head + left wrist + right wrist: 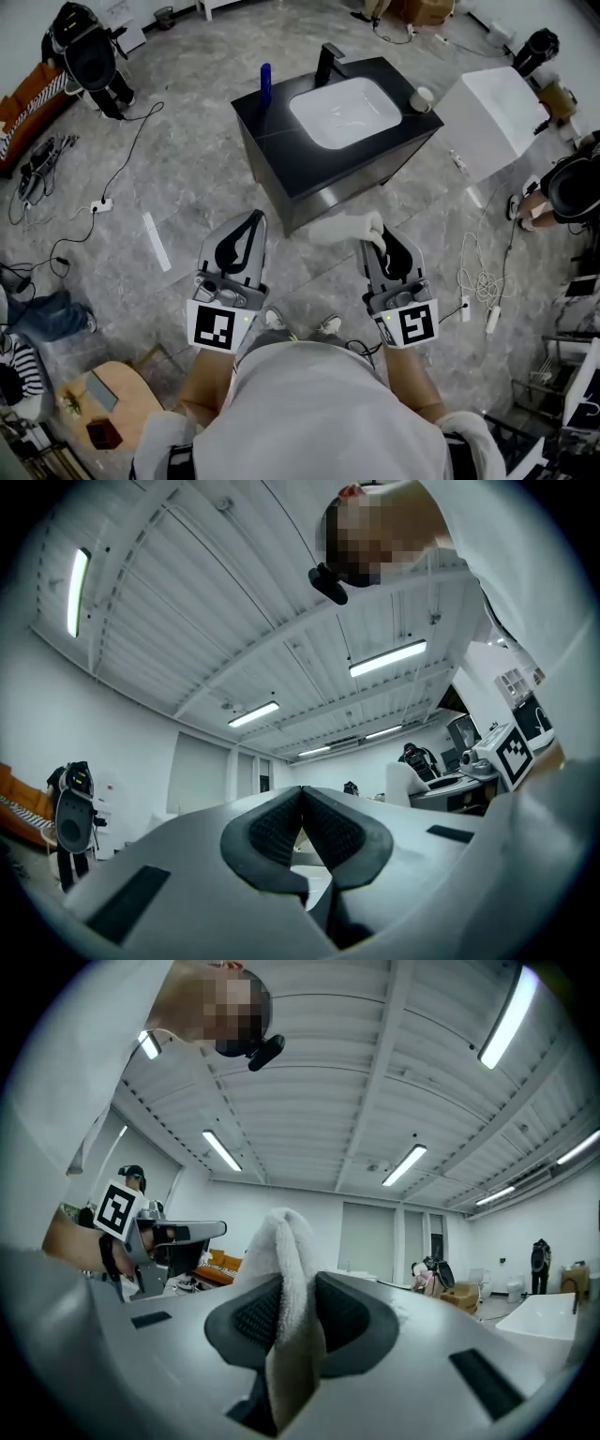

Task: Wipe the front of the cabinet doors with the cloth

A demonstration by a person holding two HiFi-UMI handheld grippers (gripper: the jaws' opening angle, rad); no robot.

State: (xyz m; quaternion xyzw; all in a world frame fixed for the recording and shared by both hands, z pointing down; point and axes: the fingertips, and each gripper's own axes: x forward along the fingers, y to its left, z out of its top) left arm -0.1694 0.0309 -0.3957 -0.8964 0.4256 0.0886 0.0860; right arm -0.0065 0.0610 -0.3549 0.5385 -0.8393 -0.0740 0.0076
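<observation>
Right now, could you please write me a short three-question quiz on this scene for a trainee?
1. True or false: the cloth lies in the basin.
2. What stands on the cabinet top, left of the basin? A. a blue bottle; B. a red mug; C. a green sponge.
3. Which gripper, left or right, is shut on the cloth?

Key: 1 false; 2 A; 3 the right gripper. The left gripper is shut with nothing in it.
</observation>
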